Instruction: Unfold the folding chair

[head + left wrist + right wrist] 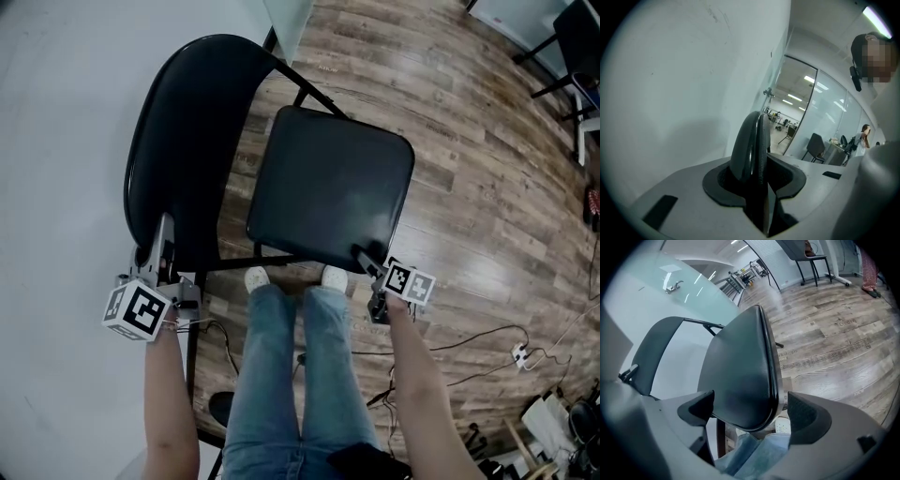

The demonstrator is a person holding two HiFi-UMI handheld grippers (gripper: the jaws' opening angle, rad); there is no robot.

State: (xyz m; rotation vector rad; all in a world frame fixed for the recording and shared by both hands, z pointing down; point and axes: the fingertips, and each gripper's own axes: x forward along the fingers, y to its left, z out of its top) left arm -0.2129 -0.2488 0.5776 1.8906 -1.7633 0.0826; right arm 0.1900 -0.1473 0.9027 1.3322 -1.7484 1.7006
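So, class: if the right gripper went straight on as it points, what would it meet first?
Probably the chair's black seat: its near edge sits between the right gripper's open fingers, though depth is unclear.

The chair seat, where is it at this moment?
In the head view the seat lies at centre, right of the backrest and just beyond the person's white shoes; its near right corner sits between the open jaws of the right gripper.

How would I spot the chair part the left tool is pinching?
On the wood floor by the white wall stands a black folding chair. Its backrest is the panel nearest the wall: a narrow curved arc, not squarish like the seat, the left gripper clamped on its end.
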